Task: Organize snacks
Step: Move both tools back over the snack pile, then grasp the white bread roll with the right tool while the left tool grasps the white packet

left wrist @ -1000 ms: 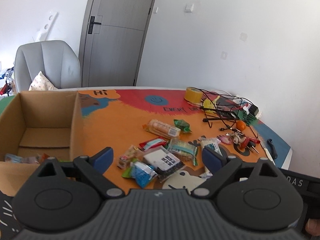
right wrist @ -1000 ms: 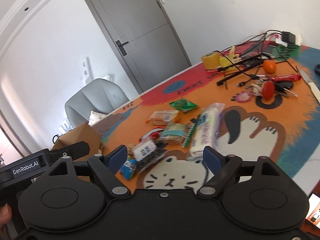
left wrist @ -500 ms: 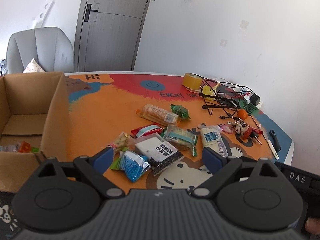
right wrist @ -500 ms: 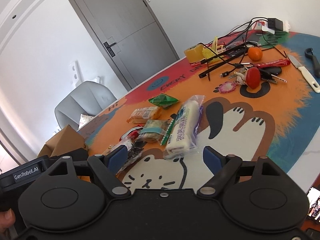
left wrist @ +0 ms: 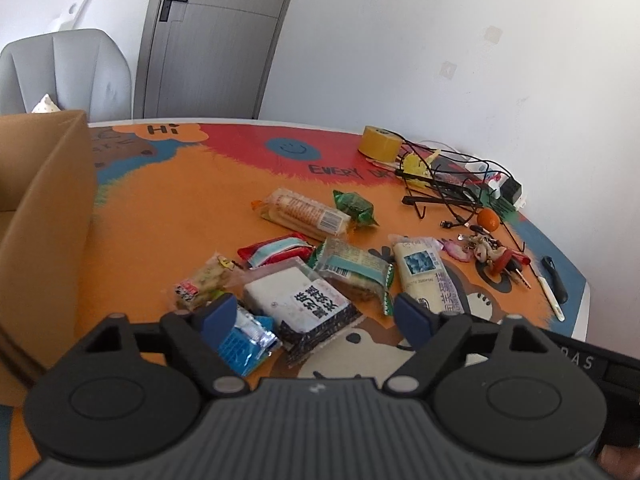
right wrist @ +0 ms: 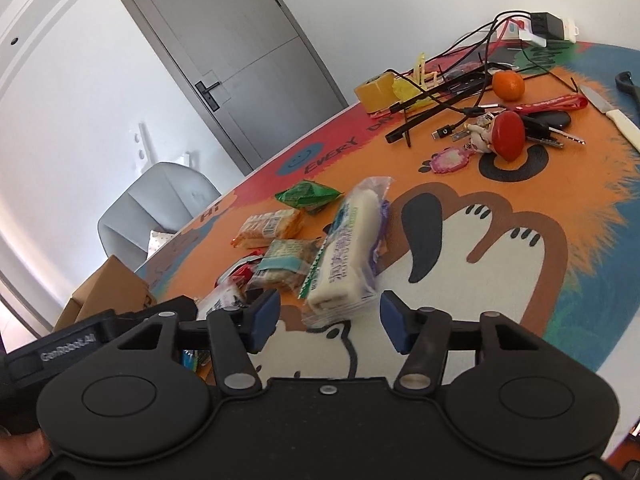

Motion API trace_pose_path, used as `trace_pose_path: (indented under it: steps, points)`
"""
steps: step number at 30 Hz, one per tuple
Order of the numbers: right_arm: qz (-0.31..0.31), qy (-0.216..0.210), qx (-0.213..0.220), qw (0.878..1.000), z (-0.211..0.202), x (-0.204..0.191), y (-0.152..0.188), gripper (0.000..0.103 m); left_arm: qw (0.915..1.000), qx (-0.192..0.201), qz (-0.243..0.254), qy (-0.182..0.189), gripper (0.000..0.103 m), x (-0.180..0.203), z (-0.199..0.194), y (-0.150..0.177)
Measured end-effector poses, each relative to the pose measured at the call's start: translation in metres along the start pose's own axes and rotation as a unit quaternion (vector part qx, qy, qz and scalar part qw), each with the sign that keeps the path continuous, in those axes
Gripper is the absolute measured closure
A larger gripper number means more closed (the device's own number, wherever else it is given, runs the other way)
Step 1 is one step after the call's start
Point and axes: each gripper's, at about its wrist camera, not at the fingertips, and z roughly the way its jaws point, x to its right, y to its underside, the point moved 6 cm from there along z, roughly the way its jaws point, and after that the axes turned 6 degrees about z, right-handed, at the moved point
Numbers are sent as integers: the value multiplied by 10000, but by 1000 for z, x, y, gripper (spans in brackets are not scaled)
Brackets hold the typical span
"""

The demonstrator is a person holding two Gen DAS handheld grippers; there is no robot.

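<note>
Lying loose on the table mat (left wrist: 168, 216), the snack pile (left wrist: 304, 272) sat at twelve o'clock of both empty, spread-jawed grippers, the right gripper (right wrist: 328, 320) lined up on the long white pack (right wrist: 348, 256), so the pick step seemed underway, calling next for descent, closing, then carrying toward the cardboard box (left wrist: 44, 216) at nine o'clock.

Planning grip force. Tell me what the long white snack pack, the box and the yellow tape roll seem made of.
Long white snack pack: thin glossy plastic film, judging by its crinkled, shiny sealed end. Box: matte brown corrugated cardboard, by its colour and flat stiff wall. Yellow tape roll: probably plastic packing tape, smooth and slightly shiny.
</note>
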Motion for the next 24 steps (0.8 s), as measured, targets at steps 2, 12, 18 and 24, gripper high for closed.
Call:
trace_pose_path:
  steps: [2,12,18,24]
  points:
    - [24,6,-1,10000,2,2,-2,49,10000,-53,-28,24,24,1,6,0]
    - [68,23,-1,10000,17,8,-14,50,9997,-98,-105,-195,25,3,30,-7]
    - [104,46,-146,9998,30,12,-11,62,9990,-248,-38,-376,25,3,47,0]
    - [182,-42,-99,9998,29,15,-7,72,9972,-213,129,-703,25,1,58,3]
